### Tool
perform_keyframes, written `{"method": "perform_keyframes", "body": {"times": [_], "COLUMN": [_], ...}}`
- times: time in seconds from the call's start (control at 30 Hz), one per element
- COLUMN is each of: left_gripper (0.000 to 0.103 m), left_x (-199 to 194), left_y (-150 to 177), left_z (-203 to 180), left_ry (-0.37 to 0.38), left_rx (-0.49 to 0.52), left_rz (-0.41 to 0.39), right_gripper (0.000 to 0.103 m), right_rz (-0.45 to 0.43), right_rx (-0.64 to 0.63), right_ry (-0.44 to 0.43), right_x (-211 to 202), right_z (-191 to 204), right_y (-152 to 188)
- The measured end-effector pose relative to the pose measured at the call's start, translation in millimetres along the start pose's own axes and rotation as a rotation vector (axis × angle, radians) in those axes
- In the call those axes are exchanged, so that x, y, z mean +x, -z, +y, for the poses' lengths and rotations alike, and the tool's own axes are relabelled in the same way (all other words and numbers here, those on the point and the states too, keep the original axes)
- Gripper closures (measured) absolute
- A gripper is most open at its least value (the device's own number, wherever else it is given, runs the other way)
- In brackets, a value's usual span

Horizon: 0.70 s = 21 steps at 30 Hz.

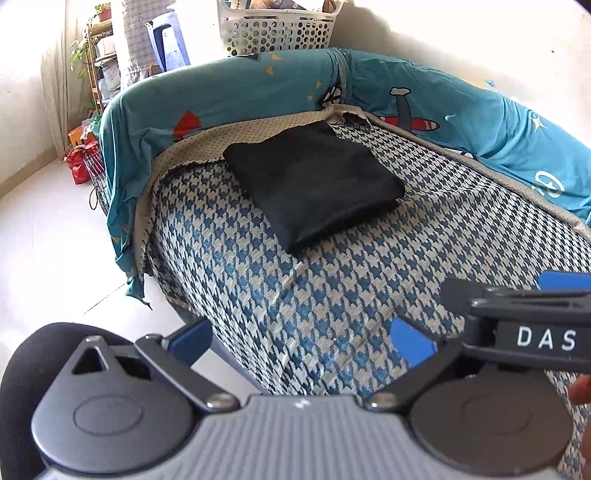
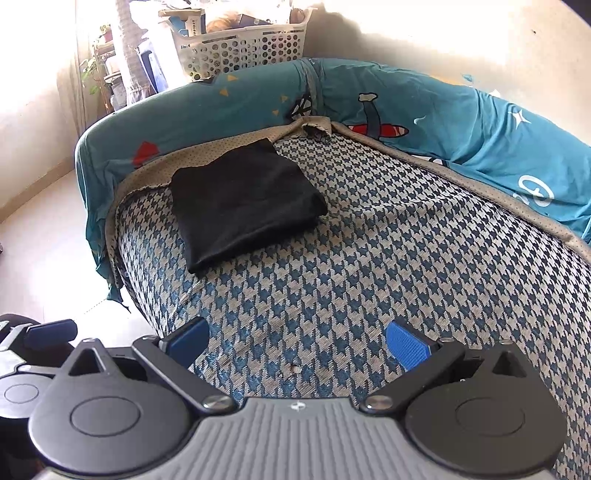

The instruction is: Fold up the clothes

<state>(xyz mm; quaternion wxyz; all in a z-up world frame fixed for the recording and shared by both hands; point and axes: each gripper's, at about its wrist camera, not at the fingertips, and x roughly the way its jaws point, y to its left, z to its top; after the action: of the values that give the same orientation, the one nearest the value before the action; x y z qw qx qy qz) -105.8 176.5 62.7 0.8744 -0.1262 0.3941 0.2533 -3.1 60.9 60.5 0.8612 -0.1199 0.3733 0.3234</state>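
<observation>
A black garment lies folded into a flat rectangle on the blue-and-white houndstooth sofa seat, near the back left corner. My left gripper hangs open over the seat's front edge, well short of the garment, with nothing between its blue pads. My right gripper is open too, above the seat's front part, and holds nothing. In the left wrist view the right gripper sits close on the right. The left gripper's blue fingertip shows at the left edge of the right wrist view.
A teal cartoon-print cover drapes the sofa's back and armrest. A white perforated laundry basket stands behind the sofa. A plant shelf and red bags sit at the far left on the pale floor.
</observation>
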Motion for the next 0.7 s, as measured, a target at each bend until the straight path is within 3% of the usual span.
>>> {"method": "perform_keyframes", "body": {"times": [0.7], "left_gripper": [0.0], "left_x": [-3.7], "left_y": [-0.1], "left_z": [-1.2], "left_ry": [0.002], "left_rx": [0.002], "left_rz": [-0.003], "right_gripper": [0.0], "right_rz": [0.0], "right_rx": [-0.009], "right_ry": [0.001], "right_x": [-2.2], "right_z": [1.7], "right_y": [-1.3]}}
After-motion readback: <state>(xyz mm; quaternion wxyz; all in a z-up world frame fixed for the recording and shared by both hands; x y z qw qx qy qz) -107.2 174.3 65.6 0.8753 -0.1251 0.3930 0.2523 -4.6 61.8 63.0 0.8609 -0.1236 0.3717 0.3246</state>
